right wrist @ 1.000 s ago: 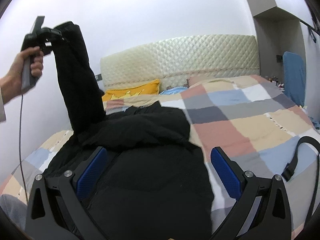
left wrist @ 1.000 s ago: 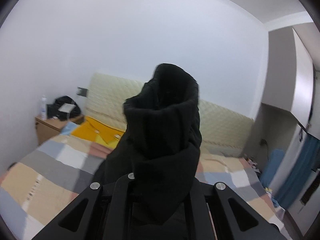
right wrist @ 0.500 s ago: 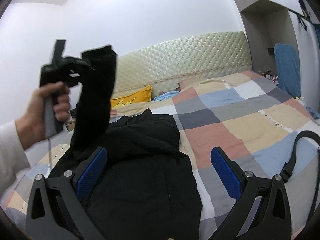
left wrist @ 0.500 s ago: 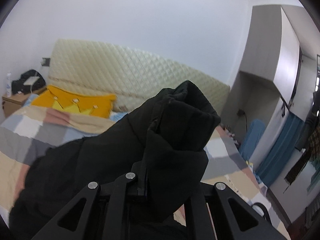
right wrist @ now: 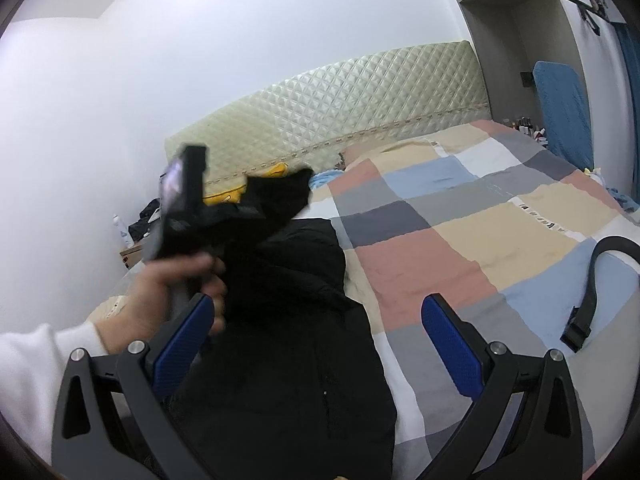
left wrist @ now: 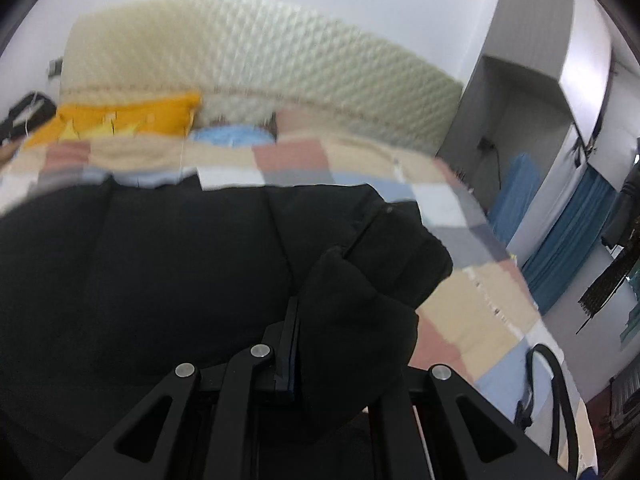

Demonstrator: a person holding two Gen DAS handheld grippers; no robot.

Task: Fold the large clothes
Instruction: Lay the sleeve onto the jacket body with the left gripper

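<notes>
While your left claw [left wrist: 294, 344] is clamped on the black sleeve [left wrist: 360, 300], its fingers pressed together with the cuff bunched over and to the right of them, the rest of the black coat [left wrist: 140, 272] spreads ahead of and left of that claw across the bed [left wrist: 472, 312]. From the right wrist view, you can see your left hand [right wrist: 172, 292] gripping the handle of the left claw [right wrist: 240, 210] up and to the left of the right claw, with the sleeve end [right wrist: 280, 196] sticking out past it toward the headboard [right wrist: 340, 108].

Your right claw [right wrist: 316, 336] stands wide apart, its blue pads [right wrist: 448, 344] holding nothing; the coat body [right wrist: 288, 360] lies under and just ahead of its left finger, while the checked bedspread [right wrist: 460, 240] fills the space ahead and to the right.

Farther ahead of the left claw sit a yellow pillow [left wrist: 120, 118] and a blue pillow [left wrist: 232, 136] against the headboard. A black strap with a buckle [right wrist: 592, 292] lies on the bedspread right of the right claw. A small line of dark print [right wrist: 536, 218] shows on a beige square of the bedspread, too small to read. The left view is motion-blurred.
</notes>
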